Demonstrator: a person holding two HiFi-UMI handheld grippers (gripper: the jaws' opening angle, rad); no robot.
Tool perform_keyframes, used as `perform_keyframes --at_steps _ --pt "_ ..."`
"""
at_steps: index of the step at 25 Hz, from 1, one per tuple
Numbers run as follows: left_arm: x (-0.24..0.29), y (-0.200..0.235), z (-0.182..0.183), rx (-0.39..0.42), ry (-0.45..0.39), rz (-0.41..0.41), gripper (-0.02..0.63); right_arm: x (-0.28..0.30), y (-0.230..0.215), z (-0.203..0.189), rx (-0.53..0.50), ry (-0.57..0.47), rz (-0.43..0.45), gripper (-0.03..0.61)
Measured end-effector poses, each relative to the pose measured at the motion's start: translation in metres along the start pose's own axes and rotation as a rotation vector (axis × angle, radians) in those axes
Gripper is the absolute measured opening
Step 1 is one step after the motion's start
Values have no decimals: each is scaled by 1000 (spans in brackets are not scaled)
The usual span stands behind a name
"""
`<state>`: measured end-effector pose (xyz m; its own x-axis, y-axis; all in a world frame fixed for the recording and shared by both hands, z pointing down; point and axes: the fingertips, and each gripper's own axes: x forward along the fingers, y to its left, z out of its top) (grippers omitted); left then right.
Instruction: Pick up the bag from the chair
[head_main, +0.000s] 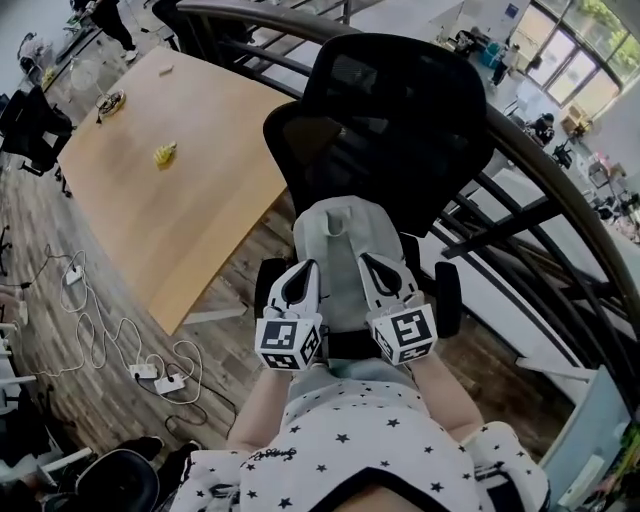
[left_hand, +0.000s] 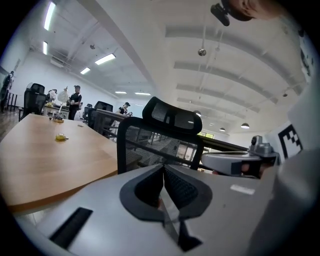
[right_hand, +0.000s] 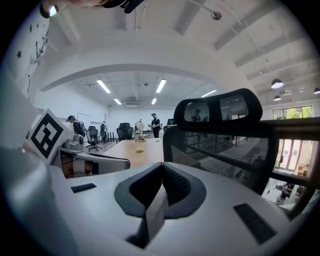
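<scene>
Barely started on this one, going by the head view. Can see the bag (head_main: 343, 235) parked on the seat of the chair (head_main: 400, 110), propped against the backrest, not lifted at all.

Got the left gripper (head_main: 303, 275) and right gripper (head_main: 372, 268) held low in front of the seat, one over each side of the bag, pointing toward the backrest. Hard to say whether either actually touches the fabric.

Checked both gripper views: pads pressed together on the left (left_hand: 163, 172) and on the right (right_hand: 162, 170), nothing pinched between them. Only showing the chair back ahead, no bag in either of those.

So, nothing done yet as far as actual grabbing goes. Left to do, as a guess:
- spread the jaws apart
- get onto something grabbable, probably the loop or straps near the top of the bag
- clamp down and lift clear of the seat

Looks soft and floppy, so expecting some sag once off the chair.
</scene>
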<state>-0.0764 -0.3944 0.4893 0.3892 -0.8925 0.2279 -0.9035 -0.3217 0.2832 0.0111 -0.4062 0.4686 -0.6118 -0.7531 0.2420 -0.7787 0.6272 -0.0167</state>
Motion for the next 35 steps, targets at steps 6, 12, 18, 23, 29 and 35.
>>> perform_keyframes --at_steps 6,12,18,23,29,35 --pt "41 10 -35 25 58 42 12 34 -33 -41 -41 49 31 -5" --pt "75 36 -68 22 137 97 16 67 -55 -80 -71 142 67 -3" --pt "101 52 -100 93 209 111 135 94 -62 -118 -134 225 112 63" --pt "121 60 -119 182 269 108 172 109 -68 -134 -293 268 116 75" --pt "142 66 -124 242 290 102 175 124 -73 -135 -441 257 120 83" --pt "163 75 -114 256 255 101 175 148 -75 -120 -453 211 134 94"
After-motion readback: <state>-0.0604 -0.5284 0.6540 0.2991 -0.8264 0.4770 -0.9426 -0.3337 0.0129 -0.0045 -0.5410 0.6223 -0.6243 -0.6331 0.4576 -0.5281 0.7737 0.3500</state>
